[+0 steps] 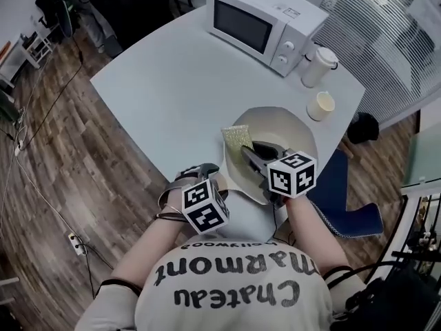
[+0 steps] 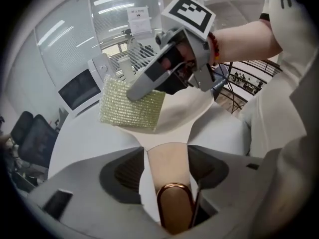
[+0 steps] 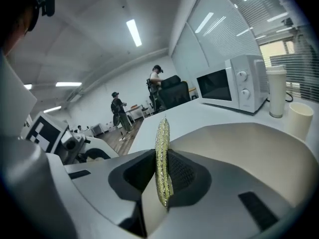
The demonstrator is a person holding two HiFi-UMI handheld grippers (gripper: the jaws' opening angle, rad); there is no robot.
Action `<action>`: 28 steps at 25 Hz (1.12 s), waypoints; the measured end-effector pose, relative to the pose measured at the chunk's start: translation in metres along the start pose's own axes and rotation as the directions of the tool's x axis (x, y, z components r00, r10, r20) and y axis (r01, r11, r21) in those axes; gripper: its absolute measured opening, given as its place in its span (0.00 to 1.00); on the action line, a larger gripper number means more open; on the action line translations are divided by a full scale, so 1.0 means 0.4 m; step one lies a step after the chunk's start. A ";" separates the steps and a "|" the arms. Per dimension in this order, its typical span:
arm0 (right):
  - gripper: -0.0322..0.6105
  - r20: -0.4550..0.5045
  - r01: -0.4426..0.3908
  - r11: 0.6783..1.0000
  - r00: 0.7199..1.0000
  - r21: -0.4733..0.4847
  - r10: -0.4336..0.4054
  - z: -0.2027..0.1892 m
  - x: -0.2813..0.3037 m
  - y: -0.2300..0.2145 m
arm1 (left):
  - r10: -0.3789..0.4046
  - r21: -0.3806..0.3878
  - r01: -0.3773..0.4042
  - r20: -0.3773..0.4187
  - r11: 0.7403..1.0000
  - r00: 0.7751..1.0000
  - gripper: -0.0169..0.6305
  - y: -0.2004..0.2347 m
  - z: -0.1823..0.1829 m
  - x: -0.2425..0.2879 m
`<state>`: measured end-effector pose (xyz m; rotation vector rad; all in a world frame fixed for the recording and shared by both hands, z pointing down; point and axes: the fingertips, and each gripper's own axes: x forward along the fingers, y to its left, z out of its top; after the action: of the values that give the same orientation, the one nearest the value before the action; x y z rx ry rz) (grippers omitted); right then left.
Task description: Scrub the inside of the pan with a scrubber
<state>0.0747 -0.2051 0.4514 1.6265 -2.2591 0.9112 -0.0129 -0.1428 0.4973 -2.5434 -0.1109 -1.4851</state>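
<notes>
Currently right gripper [image 3: 162, 172] jaws clamped on gold scrubber [image 1: 236, 138], held at left rim of pan [image 1: 293, 126] on counter [image 1: 176, 81]. Left gripper [image 2: 168, 156] jaws closing on pan's handle [image 2: 169, 171], handle between them.

Office — glass partitions [image 2: 70, 49], swivel chairs [image 2: 27, 133], blinds [image 1: 372, 26]
</notes>
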 end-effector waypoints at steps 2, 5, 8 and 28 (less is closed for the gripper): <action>0.16 -0.029 0.007 0.996 1.000 -0.084 -0.009 -0.013 0.034 0.017 | -0.001 0.009 0.001 0.001 1.000 1.000 0.43 -0.002 -0.001 0.000; 0.16 -0.122 -0.046 0.969 0.992 -0.241 0.017 -0.044 0.074 0.054 | 0.003 0.022 -0.003 -0.001 1.000 1.000 0.43 -0.008 0.002 0.002; 0.17 -0.183 -0.100 0.949 0.982 -0.299 0.046 -0.053 0.114 0.069 | -0.015 0.041 0.015 -0.002 0.999 1.000 0.43 -0.010 0.006 0.003; 0.17 0.117 -0.027 0.971 0.993 0.236 -0.001 0.083 0.132 -0.200 | 0.026 0.031 -0.026 -0.013 0.999 1.000 0.43 -0.029 -0.006 -0.005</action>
<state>0.1342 -0.2817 0.4803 1.8085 -2.3135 1.1581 -0.0178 -0.1320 0.4983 -2.5014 -0.0976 -1.4789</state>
